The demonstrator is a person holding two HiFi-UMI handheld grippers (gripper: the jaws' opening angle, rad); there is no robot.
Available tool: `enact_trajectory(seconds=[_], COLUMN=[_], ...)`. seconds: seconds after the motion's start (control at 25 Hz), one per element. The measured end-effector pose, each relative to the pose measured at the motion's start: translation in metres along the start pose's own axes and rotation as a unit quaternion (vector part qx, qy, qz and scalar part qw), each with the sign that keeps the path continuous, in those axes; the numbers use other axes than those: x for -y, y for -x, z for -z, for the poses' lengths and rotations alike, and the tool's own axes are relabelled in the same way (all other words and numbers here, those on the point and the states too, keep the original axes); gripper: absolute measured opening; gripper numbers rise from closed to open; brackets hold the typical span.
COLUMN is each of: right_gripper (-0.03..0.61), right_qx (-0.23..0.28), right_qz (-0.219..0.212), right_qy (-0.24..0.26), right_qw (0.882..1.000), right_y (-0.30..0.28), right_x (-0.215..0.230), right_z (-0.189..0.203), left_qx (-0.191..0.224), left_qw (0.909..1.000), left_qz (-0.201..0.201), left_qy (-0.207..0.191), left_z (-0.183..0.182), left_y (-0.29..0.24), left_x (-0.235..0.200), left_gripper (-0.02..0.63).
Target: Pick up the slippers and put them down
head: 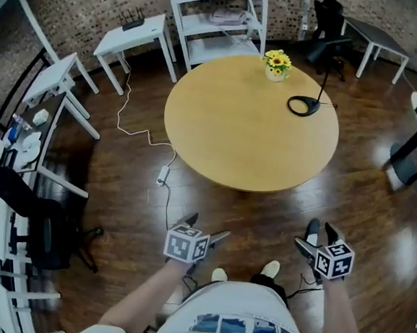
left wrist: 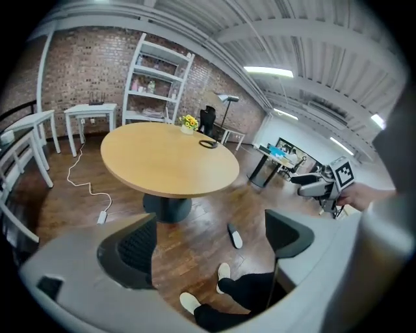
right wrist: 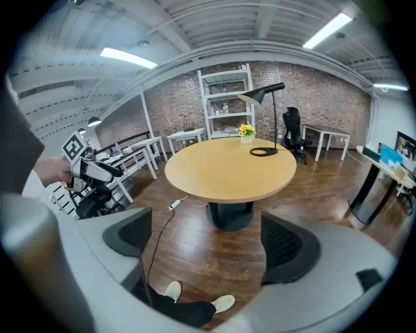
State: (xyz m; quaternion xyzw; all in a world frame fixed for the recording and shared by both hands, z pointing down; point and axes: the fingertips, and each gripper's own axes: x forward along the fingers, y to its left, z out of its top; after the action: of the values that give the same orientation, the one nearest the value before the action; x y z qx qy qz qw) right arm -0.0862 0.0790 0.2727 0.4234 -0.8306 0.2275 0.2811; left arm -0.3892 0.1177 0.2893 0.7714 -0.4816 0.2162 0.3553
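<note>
One dark slipper with a white insole point(left wrist: 234, 235) lies on the wood floor in front of the person's feet, seen in the left gripper view. In the head view a dark shape with a white patch point(head: 312, 230) beside the right gripper may be that slipper. My left gripper point(head: 204, 228) point(left wrist: 208, 242) hangs open and empty above the floor. My right gripper point(head: 318, 241) point(right wrist: 208, 244) is also open, with nothing between its jaws. The person wears white shoes point(head: 218, 275) point(right wrist: 223, 302). No second slipper shows.
A round wooden table point(head: 252, 122) on a black pedestal stands ahead, with a flower pot point(head: 276, 64) and a black lamp point(head: 304, 105) on it. A white cable with an adapter point(head: 163, 174) runs across the floor at left. White desks, shelves and a black chair point(head: 50, 239) stand around.
</note>
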Motion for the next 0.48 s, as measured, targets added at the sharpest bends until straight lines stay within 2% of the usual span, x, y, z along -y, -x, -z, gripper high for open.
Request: enact_trajectory(seconds=[0.2, 0.48], right_gripper=[0.529, 0.527], right_qx=[0.0, 0.015], right_qz=[-0.016, -0.004], right_qy=[0.032, 0.039], right_qw=[0.999, 0.999], right_y=[0.015, 0.041], right_x=[-0.043, -0.061], right_z=[-0.021, -0.025], left_qx=[0.028, 0.031], left_qw=[0.9985, 0.9981], left_qz=[-0.029, -0.039], left_qy=[0.036, 0.037], left_z=[0.003, 0.012], left_y=[0.042, 0.069], left_x=[-0.025, -0.034], left_gripper=[0.52, 0.52])
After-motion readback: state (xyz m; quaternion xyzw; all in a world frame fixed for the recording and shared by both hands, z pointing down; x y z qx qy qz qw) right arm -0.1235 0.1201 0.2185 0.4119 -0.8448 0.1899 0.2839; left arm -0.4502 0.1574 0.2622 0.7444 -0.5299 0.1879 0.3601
